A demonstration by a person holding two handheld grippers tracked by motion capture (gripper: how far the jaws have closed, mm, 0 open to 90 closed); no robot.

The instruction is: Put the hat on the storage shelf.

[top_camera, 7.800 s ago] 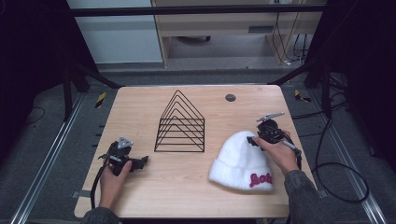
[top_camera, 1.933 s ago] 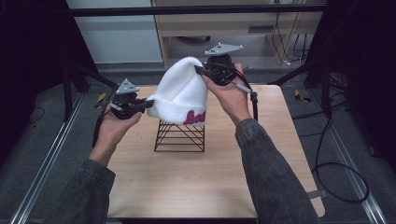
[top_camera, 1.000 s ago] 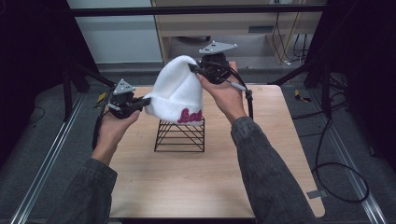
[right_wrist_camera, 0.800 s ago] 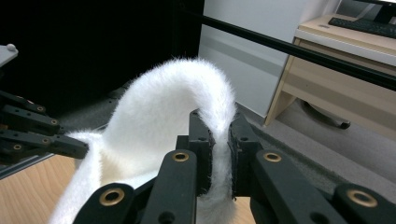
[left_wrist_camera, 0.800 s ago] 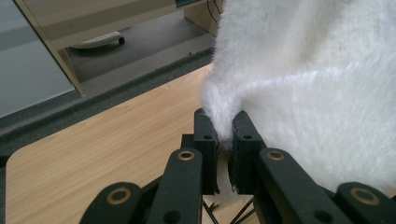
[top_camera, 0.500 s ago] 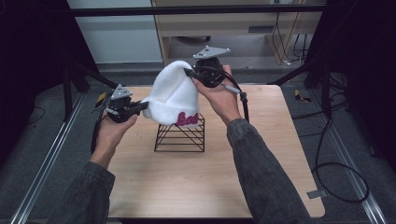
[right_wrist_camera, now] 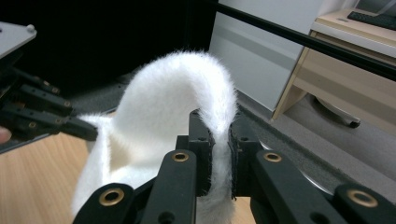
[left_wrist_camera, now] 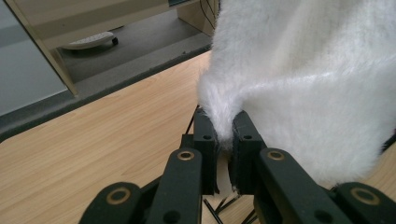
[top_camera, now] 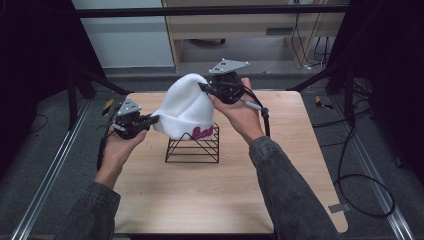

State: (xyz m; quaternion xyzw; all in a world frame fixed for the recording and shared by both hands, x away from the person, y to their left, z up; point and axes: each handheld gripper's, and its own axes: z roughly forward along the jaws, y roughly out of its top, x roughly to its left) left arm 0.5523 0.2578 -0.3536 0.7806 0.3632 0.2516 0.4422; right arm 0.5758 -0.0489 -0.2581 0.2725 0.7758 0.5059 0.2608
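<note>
A white fuzzy beanie (top_camera: pixel 186 110) with a pink logo hangs over the top of a black wire pyramid rack (top_camera: pixel 193 147) in the middle of the table. My left gripper (top_camera: pixel 150 120) is shut on the hat's left edge, low beside the rack. In the left gripper view the pads (left_wrist_camera: pixel 224 135) pinch a fold of white knit (left_wrist_camera: pixel 303 79). Higher up and behind the rack, my right gripper (top_camera: pixel 205 88) is shut on the hat's upper right edge. The right gripper view has the fabric (right_wrist_camera: pixel 187 107) arching up between the jaws, with the left gripper (right_wrist_camera: pixel 88 133) at far left.
The wooden table (top_camera: pixel 200 200) has open surface in front of the rack and to its right. Black frame bars (top_camera: pixel 200 11) and dark curtains surround the table. Cables (top_camera: pixel 360 180) trail on the floor at the right. A wooden desk stands beyond the far edge.
Both hands have carried the beanie leftward and down onto the rack's peak. The left gripper has sunk lower beside the rack; the hat now drapes further over the wire frame.
</note>
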